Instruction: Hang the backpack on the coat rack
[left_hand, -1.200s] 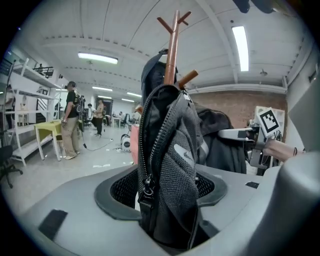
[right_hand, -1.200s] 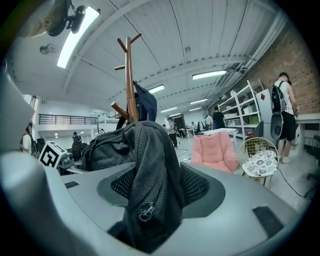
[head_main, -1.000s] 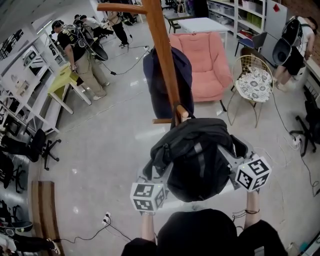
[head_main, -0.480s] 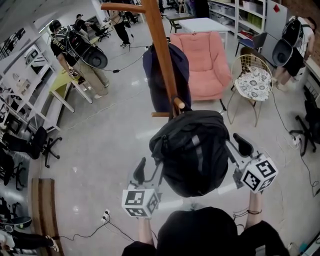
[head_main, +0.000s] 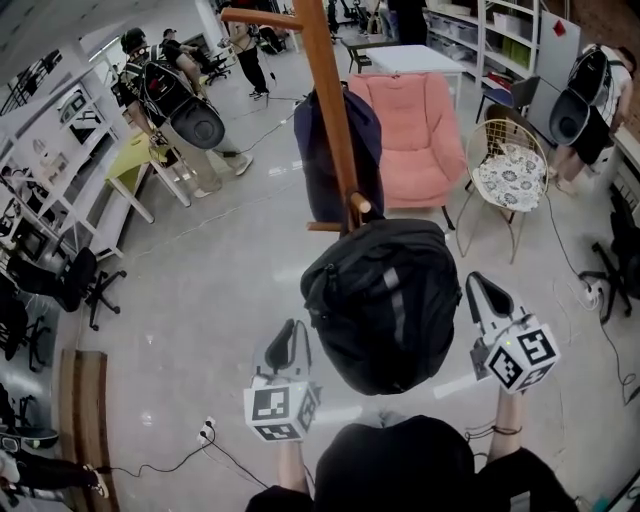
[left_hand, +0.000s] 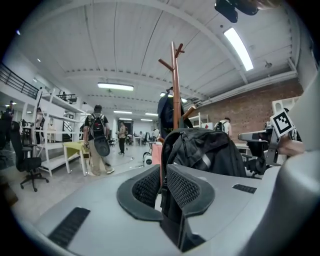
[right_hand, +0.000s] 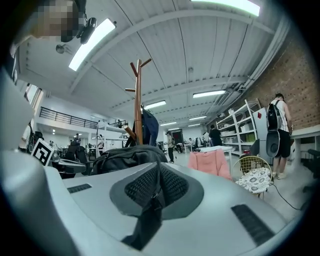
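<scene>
Both tongs are closing with nothing between their pads. The left tongs (head_main: 291, 343) and right tongs (head_main: 483, 298) stand level with each other, tips pointing ahead. Straight in front rises the rack (head_main: 330, 120), its pole upright. Against that pole, between the two tongs, hangs the backpack (head_main: 385, 300), long axis vertical, just beside each tip and touching neither. Its top is caught at a low peg (head_main: 358, 205). Neither side looks clearly nearer. Hanging seems done, so the next move is likely a straight pull back toward the person, clear of the backpack's sides.
</scene>
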